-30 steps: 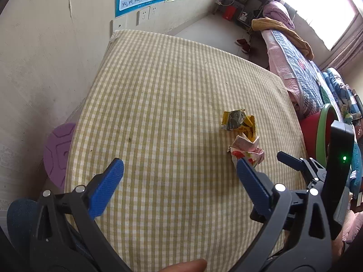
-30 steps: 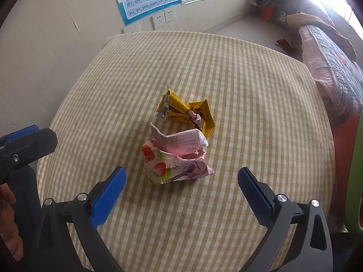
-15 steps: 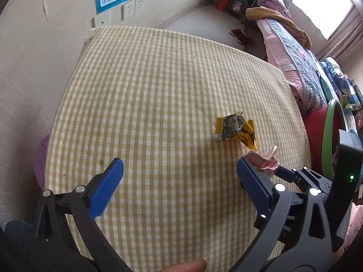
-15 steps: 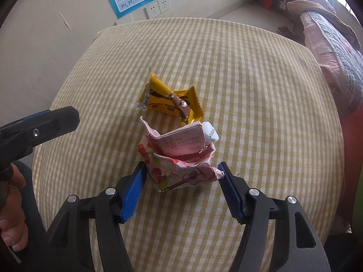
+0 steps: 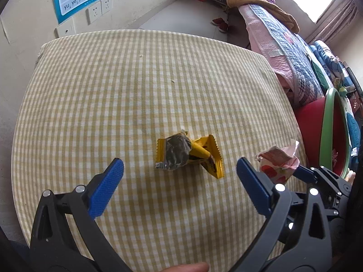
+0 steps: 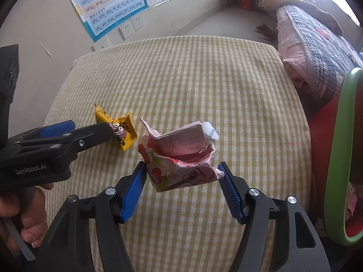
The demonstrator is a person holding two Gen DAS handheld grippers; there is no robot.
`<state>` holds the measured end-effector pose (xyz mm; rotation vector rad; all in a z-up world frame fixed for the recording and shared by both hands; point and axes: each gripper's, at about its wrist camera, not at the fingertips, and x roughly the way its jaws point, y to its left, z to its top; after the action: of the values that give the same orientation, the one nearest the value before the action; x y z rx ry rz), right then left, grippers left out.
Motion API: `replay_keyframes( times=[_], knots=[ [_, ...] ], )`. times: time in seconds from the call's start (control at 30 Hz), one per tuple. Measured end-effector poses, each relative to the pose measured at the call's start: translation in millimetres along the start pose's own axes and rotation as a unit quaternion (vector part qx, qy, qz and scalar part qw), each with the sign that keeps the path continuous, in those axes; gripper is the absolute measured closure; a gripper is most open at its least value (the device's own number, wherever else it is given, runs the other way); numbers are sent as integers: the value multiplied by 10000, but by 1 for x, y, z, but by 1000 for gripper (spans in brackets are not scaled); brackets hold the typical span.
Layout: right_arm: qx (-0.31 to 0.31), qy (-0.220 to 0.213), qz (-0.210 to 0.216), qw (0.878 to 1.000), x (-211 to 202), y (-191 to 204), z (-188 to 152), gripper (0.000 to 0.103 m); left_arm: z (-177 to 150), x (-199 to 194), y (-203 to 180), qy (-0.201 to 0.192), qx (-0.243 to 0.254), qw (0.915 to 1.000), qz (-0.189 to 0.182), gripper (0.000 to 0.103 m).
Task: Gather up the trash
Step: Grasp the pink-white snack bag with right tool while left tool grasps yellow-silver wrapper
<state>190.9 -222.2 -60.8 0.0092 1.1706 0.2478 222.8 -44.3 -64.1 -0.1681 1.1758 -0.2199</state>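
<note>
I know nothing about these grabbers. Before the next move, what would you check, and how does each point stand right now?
1. Right gripper clamped on the pink carton: ok.
2. Carton clear of the checked tablecloth: cannot tell.
3. Left gripper open: ok.
4. Yellow wrapper lined up between the left gripper's fingers: ok.
5. Red bin with the green rim within view: ok.

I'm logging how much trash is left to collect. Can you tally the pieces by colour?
Yellow wrapper, lying on the checked tablecloth: 1
Pink carton, crumpled, gripped between the pads of the right tool: 1
Total: 2
</note>
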Motion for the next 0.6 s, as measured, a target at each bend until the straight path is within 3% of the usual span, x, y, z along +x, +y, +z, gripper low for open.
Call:
replay_keyframes(
  times=[0.2,0.43,0.47,0.6],
  knots=[
    [170,14,-6,9999,3,-20,-3,40,7,25,-14,165,198,9993,264,7],
    [315,0,63,9995,4,-31,-5,40,4,32,-15,227,320,9970,662,32],
    [319,-10,78,9995,3,-31,-5,40,4,30,-14,205,303,9970,680,40],
    [277,-95,124,9995,-3,-27,-5,40,3,24,-9,230,208,9979,565,54]
  ],
)
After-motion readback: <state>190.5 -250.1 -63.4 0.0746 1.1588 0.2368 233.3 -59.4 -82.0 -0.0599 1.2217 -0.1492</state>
